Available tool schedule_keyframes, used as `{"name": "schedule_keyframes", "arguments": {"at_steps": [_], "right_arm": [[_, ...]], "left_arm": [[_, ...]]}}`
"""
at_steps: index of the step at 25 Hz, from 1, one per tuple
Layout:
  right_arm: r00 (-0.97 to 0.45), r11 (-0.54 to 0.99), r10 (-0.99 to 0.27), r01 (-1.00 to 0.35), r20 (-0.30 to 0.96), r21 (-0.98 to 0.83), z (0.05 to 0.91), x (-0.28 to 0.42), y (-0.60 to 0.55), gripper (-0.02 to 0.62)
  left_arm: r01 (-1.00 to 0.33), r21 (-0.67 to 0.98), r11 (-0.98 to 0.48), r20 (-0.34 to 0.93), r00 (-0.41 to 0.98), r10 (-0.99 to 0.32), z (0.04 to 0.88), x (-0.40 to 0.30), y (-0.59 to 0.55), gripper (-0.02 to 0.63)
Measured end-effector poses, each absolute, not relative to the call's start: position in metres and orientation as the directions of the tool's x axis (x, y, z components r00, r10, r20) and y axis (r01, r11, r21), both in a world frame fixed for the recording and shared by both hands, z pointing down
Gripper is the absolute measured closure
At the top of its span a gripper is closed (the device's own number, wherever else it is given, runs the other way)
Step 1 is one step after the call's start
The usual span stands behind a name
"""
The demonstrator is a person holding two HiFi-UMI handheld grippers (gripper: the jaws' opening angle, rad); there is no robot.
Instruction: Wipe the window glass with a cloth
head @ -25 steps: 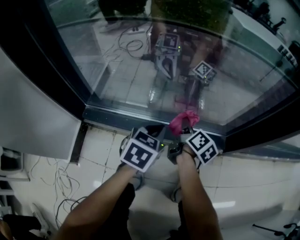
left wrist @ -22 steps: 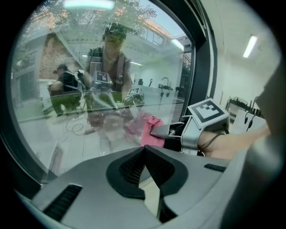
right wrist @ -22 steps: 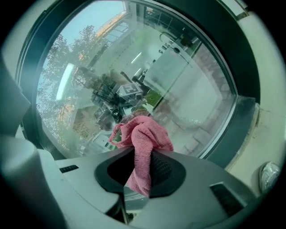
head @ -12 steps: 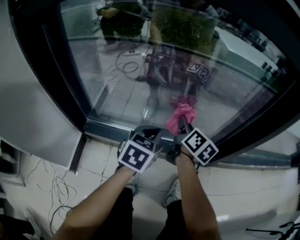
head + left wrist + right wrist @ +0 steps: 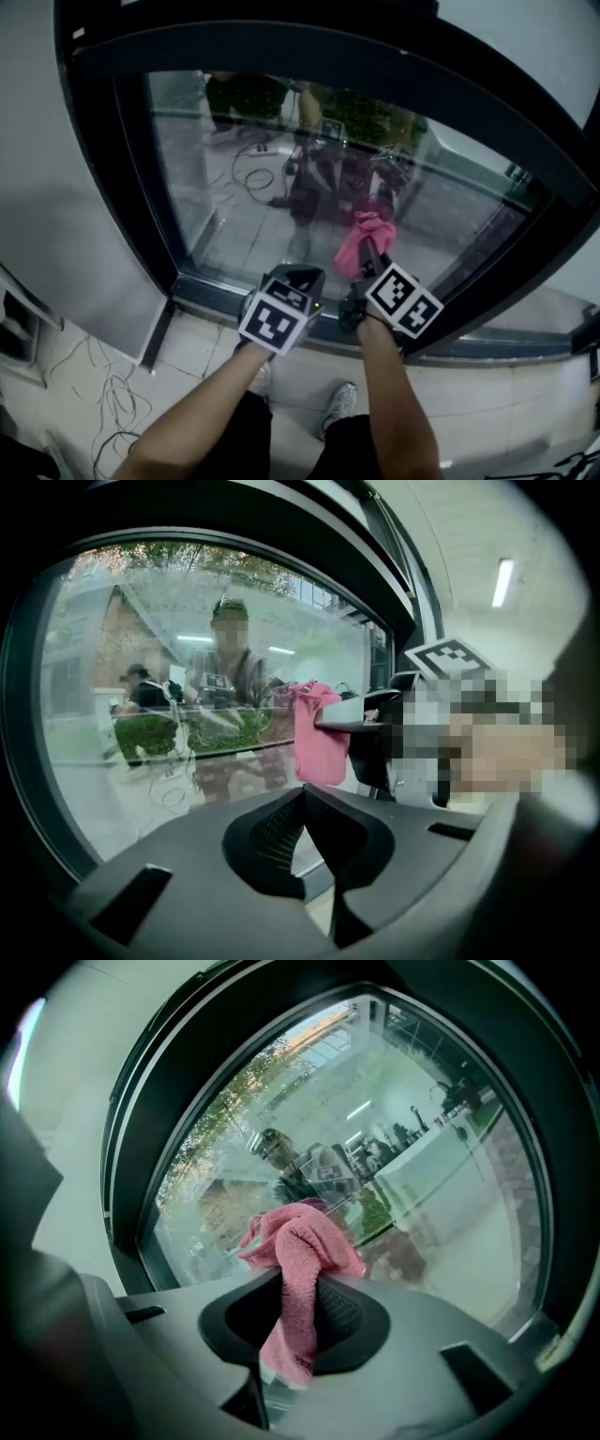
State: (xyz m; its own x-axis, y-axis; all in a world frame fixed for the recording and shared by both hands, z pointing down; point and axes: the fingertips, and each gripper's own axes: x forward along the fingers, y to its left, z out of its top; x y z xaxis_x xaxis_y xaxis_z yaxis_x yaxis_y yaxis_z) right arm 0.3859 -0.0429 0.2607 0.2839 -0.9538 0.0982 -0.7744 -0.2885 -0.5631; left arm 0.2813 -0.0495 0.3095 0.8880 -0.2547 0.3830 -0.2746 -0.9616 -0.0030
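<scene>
The window glass (image 5: 244,178) fills the upper head view inside a dark frame (image 5: 112,169). My right gripper (image 5: 368,255) is shut on a pink cloth (image 5: 364,232), whose bunched top lies against or very close to the lower middle of the pane. In the right gripper view the cloth (image 5: 298,1251) runs down between the jaws of that gripper (image 5: 305,1290), with the glass (image 5: 412,1166) just beyond. Just to its left, the left gripper (image 5: 307,276) is shut on nothing and points at the bottom of the pane. The left gripper view shows its own jaws (image 5: 302,797) closed and the cloth (image 5: 319,735) at right.
A metal sill (image 5: 220,292) runs under the glass, with a grey wall panel (image 5: 56,234) to the left. Loose cables (image 5: 98,398) lie on the tiled floor at lower left. The person's shoe (image 5: 339,403) stands below the sill. Reflections of the person and both grippers show in the pane.
Both grippers have risen from the sill level; the pink cloth has moved up along the lower glass. The head view has tilted upward, showing the top of the frame.
</scene>
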Motion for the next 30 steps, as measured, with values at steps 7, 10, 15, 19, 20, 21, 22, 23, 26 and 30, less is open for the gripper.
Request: {"name": "schedule_keyframes", "arguments": {"at_steps": [7, 10, 15, 19, 20, 21, 22, 23, 26, 30], "right_arm": [[0.257, -0.258, -0.964, -0.846, 0.067, -0.467, 0.196, 0.386, -0.041, 0.529], [0.262, -0.252, -0.964, -0.873, 0.033, -0.417, 0.171, 0.386, -0.037, 0.529], [0.280, -0.257, -0.960, -0.912, -0.028, -0.320, 0.119, 0.389, -0.033, 0.526], [0.301, -0.274, -0.950, -0.933, -0.088, -0.234, 0.079, 0.388, -0.026, 0.525], [0.309, -0.284, -0.945, -0.937, -0.105, -0.204, 0.069, 0.387, -0.024, 0.525], [0.317, -0.294, -0.941, -0.940, -0.121, -0.173, 0.060, 0.385, -0.022, 0.525], [0.322, -0.304, -0.937, -0.942, -0.134, -0.140, 0.051, 0.384, -0.021, 0.525], [0.327, -0.314, -0.934, -0.944, -0.144, -0.107, 0.043, 0.382, -0.021, 0.525], [0.338, -0.338, -0.929, -0.941, -0.151, -0.023, 0.026, 0.378, -0.026, 0.520], [0.355, -0.367, -0.924, -0.928, -0.140, 0.066, 0.021, 0.370, -0.038, 0.515]], "left_arm": [[-0.269, -0.013, -0.963, 0.315, 0.913, -0.259, 0.262, 0.297, -0.054, 0.603], [-0.265, -0.012, -0.964, 0.291, 0.922, -0.257, 0.246, 0.300, -0.055, 0.603], [-0.264, -0.013, -0.964, 0.258, 0.931, -0.259, 0.219, 0.304, -0.055, 0.603], [-0.262, -0.020, -0.965, 0.229, 0.938, -0.259, 0.197, 0.304, -0.054, 0.603], [-0.262, -0.022, -0.965, 0.222, 0.940, -0.260, 0.192, 0.303, -0.054, 0.603], [-0.262, -0.024, -0.965, 0.216, 0.941, -0.261, 0.186, 0.302, -0.054, 0.603], [-0.263, -0.026, -0.964, 0.208, 0.942, -0.263, 0.181, 0.301, -0.053, 0.603], [-0.264, -0.028, -0.964, 0.201, 0.943, -0.264, 0.176, 0.299, -0.053, 0.603], [-0.269, -0.035, -0.962, 0.181, 0.945, -0.271, 0.160, 0.294, -0.052, 0.603], [-0.307, -0.069, -0.949, 0.186, 0.931, -0.315, 0.146, 0.274, -0.057, 0.603]]}}
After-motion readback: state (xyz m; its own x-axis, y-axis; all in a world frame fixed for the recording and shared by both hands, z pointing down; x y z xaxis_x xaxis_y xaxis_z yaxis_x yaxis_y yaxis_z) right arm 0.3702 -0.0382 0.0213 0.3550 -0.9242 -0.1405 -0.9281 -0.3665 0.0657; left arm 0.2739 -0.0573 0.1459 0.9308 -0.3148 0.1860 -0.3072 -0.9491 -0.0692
